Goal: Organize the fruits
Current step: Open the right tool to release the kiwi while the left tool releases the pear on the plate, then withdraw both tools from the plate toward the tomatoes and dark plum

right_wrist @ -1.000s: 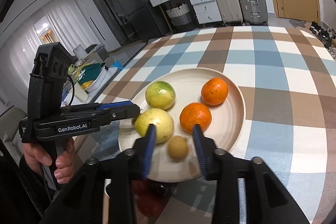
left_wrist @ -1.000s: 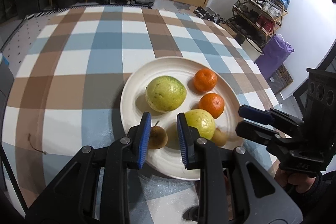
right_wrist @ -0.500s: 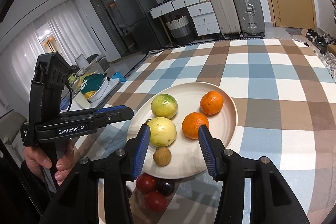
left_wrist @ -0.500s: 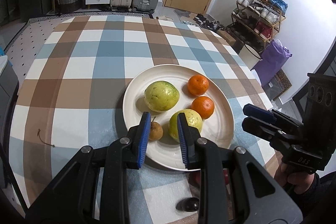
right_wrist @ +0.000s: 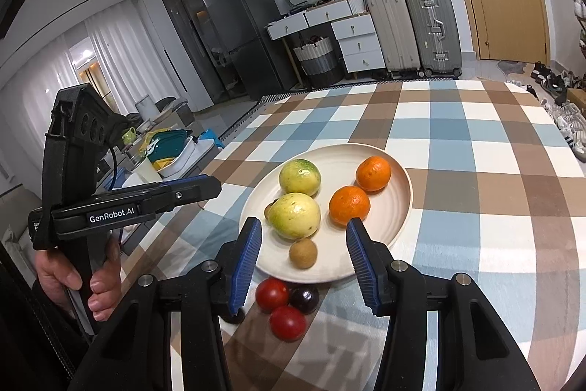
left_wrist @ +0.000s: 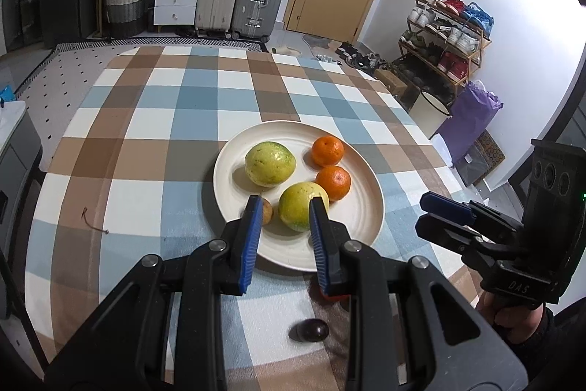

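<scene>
"GenRobot.AI" on left gripper [right_wrist: 205,187], jaws together (empty), right gripper [right_wrist: 304,255] jaws apart, holding nothing, above plate [right_wrist: 399,207], oranges [right_wrist: 348,205], guavas [right_wrist: 295,215] on plate, tomatoes [right_wrist: 273,294] beside plate on table

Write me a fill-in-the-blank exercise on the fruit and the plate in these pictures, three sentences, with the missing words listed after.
1. The white plate holds ____ oranges.
2. The red tomatoes lie on the checked tablecloth, ____ the plate.
3. The two biggest fruits on the plate are the yellow-green fruits, and between the fingers of the right gripper there is ____.

Missing words: two; off; nothing
</scene>
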